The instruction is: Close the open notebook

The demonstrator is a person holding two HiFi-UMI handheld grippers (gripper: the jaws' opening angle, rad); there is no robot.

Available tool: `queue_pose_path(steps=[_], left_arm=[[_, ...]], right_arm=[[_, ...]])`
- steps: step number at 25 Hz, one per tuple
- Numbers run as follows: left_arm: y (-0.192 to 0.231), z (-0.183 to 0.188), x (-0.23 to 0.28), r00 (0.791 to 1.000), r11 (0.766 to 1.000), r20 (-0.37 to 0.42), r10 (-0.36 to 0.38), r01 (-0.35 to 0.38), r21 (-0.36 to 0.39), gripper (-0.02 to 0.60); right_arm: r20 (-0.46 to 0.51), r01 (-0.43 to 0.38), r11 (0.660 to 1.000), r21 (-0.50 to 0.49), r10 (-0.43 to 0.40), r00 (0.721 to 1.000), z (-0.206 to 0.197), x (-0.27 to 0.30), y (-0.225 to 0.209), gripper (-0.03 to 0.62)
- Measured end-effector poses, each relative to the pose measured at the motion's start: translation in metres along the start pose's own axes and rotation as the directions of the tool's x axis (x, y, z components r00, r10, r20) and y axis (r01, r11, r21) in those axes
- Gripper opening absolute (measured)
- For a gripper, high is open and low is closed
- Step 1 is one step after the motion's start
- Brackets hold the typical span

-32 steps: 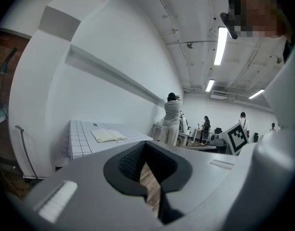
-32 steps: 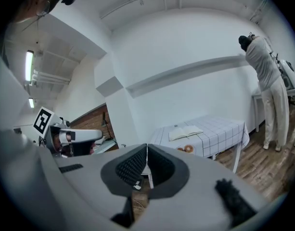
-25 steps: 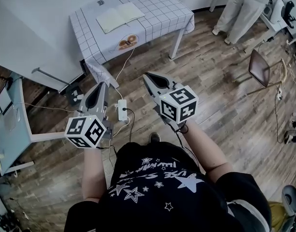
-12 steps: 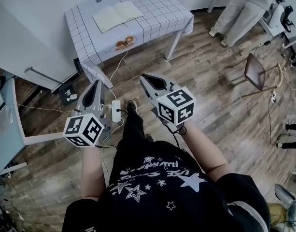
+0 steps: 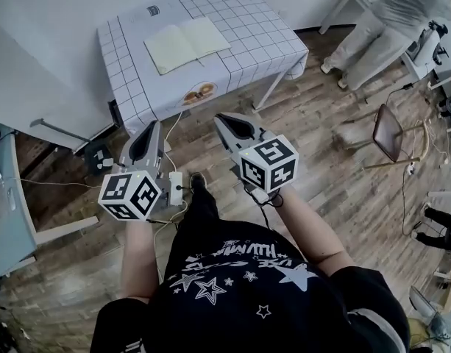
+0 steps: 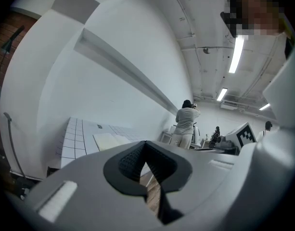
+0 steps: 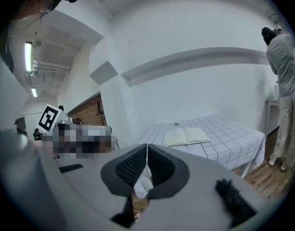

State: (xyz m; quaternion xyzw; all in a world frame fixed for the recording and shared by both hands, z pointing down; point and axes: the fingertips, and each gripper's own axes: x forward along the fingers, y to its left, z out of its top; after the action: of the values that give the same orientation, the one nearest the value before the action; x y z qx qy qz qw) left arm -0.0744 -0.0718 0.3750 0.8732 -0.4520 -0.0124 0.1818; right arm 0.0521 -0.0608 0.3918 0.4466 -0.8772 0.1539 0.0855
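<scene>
The open notebook (image 5: 187, 44) lies flat with pale pages up on the table (image 5: 262, 31), which wears a white checked cloth. It also shows in the left gripper view (image 6: 111, 141) and the right gripper view (image 7: 185, 136). My left gripper (image 5: 153, 127) and right gripper (image 5: 221, 118) are held side by side over the wooden floor, well short of the table, both pointing toward it. The left gripper's (image 6: 145, 143) jaws meet at the tips with nothing between them. The right gripper (image 7: 147, 147) is shut and empty too.
A person (image 5: 387, 28) stands with their back turned at the far right beside a white desk. A brown chair (image 5: 391, 131) is on the right. A white power strip (image 5: 176, 186) with cables lies on the floor by my feet. A pale desk (image 5: 4, 197) stands left.
I have stepped toward the table, which now sits closer and larger in the head view. Both grippers moved forward with me and stayed shut.
</scene>
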Motion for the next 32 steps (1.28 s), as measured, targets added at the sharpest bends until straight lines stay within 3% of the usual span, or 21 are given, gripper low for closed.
queue_pose_path(steps=[15, 22, 32], left_arm=[[0.115, 0.032, 0.083, 0.999, 0.999, -0.039, 0.03, -0.031, -0.02, 0.009], [0.142, 0.032, 0.102, 0.998, 0.999, -0.062, 0.032, -0.033, -0.026, 0.009], [0.168, 0.026, 0.119, 0.992, 0.993, -0.077, 0.1, -0.104, -0.049, 0.009]], right_arm=[[-0.075, -0.016, 0.998, -0.053, 0.012, 0.997, 0.038, 0.152, -0.047, 0.017], [-0.11, -0.003, 0.998, -0.062, -0.004, 0.994, 0.037, 0.191, -0.062, 0.017], [-0.211, -0.103, 0.99, -0.097, 0.081, 0.974, 0.019, 0.246, -0.074, 0.017]])
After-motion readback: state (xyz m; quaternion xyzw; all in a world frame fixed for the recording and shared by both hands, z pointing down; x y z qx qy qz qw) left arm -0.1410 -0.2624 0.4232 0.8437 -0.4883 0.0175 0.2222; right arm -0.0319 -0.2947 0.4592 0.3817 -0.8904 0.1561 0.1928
